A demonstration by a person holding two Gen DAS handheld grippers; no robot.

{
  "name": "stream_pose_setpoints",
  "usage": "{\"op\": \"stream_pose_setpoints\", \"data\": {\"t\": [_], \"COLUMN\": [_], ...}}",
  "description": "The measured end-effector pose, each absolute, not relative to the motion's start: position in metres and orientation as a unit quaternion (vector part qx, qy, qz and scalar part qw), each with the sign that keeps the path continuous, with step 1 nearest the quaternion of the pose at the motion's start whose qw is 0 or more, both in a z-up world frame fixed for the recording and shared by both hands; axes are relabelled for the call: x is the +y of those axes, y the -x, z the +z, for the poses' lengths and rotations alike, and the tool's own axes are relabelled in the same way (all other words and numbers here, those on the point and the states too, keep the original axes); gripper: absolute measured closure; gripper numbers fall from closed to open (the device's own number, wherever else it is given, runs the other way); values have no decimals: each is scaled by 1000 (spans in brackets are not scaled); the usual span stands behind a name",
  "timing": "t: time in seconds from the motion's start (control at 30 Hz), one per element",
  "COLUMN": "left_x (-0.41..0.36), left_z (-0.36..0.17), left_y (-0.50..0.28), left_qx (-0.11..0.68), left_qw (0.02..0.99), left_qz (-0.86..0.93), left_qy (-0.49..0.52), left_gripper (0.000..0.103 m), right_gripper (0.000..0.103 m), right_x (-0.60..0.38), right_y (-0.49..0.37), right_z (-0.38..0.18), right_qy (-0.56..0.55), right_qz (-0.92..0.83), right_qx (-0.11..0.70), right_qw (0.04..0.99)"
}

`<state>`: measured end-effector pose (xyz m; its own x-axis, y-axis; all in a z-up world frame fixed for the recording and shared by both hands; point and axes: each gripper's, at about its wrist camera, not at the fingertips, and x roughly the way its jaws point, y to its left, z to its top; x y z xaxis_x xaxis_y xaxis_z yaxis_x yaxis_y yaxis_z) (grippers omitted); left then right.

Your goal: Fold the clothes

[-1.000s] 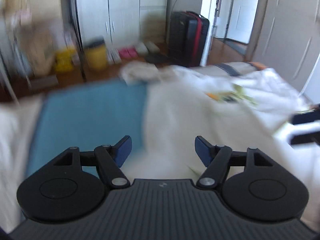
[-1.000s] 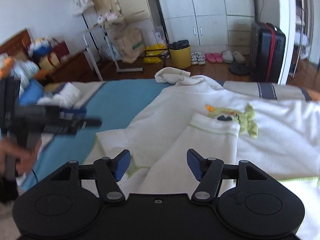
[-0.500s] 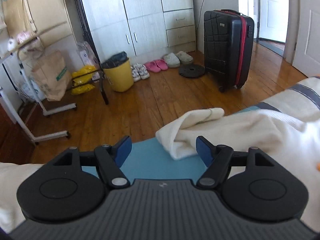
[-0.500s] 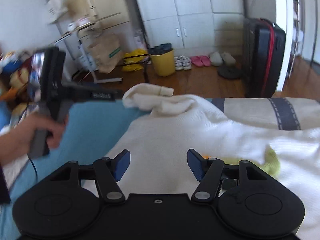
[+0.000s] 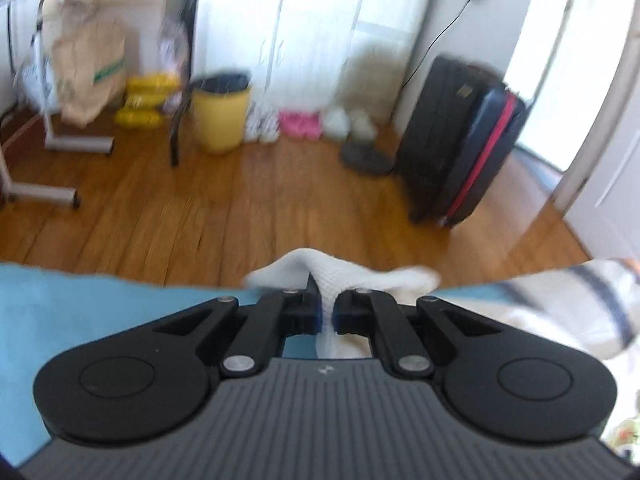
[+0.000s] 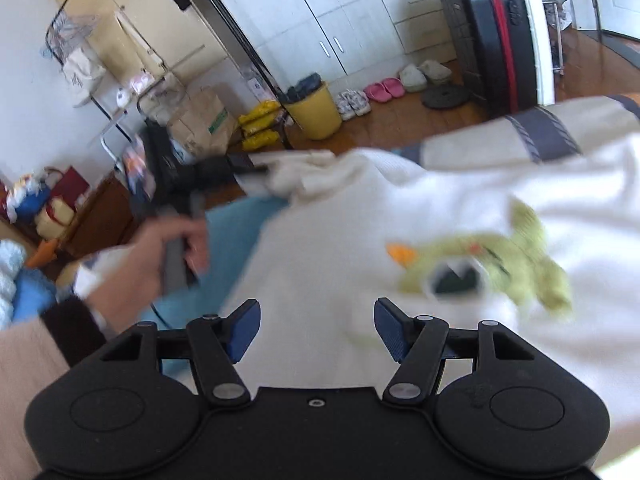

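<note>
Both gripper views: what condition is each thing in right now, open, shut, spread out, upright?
Left gripper: shut on cream sleeve.
Cream sleeve: bunched, pinched at bed edge.
Right gripper: open, hovering over sweater.
White knit sweater with green monster patch: spread on bed.
Black suitcase with red stripe: upright, closed.

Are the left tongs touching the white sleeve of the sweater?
Touching. In the left wrist view, the left tongs are closed on the white sleeve; the fabric is pinched between the blue pads with no gap.

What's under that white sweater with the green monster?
A blue sheet shows beside the sweater, and a striped cushion behind it. Whatever lies directly beneath is covered. The left gripper pinches its sleeve.
</note>
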<state>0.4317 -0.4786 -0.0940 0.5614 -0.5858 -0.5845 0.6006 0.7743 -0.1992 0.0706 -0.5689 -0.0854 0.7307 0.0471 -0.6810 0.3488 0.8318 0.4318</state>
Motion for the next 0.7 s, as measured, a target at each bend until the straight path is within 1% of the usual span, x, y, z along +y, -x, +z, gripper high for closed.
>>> {"op": "stream_pose_setpoints", "data": {"t": [0.13, 0.27, 0.37, 0.43, 0.47, 0.5, 0.53, 0.57, 0.6, 0.63, 0.7], "left_x": [-465, -405, -359, -341, -338, -341, -345, -349, -354, -352, -346], "left_z": [-31, 23, 25, 5, -10, -27, -44, -61, -77, -90, -114], "left_y": [-374, -310, -246, -205, -190, -177, -163, -152, -146, -145, -143], "left_qx": [226, 178, 163, 196, 236, 287, 336, 384, 425, 450, 499], "left_qw": [880, 834, 793, 766, 754, 751, 746, 742, 741, 736, 724], "left_qz": [-418, -511, -563, -584, -586, -575, -562, -542, -518, -503, -473], "left_qy": [-15, 111, 167, 184, 179, 153, 126, 88, 50, 53, 58], "left_gripper": [99, 99, 96, 91, 85, 72, 64, 58, 60, 60, 58], "right_gripper": [35, 35, 35, 35, 35, 35, 35, 35, 35, 35, 35], "right_x": [-559, -544, -533, -531, -532, -532, -530, -529, -528, -528, -528], "right_y": [-16, 34, 70, 81, 82, 84, 85, 84, 84, 86, 88], "right_z": [-83, -94, -105, -112, -115, -118, -118, -117, -116, -116, -114], "right_qy": [-237, -242, -255, -257, -256, -250, -230, -212, -200, -193, -196], "right_qz": [-85, -76, -72, -84, -94, -104, -113, -124, -131, -133, -130], "right_qx": [390, 398, 399, 405, 411, 415, 417, 414, 409, 403, 386], "right_qw": [886, 882, 878, 873, 870, 868, 872, 876, 881, 885, 892]}}
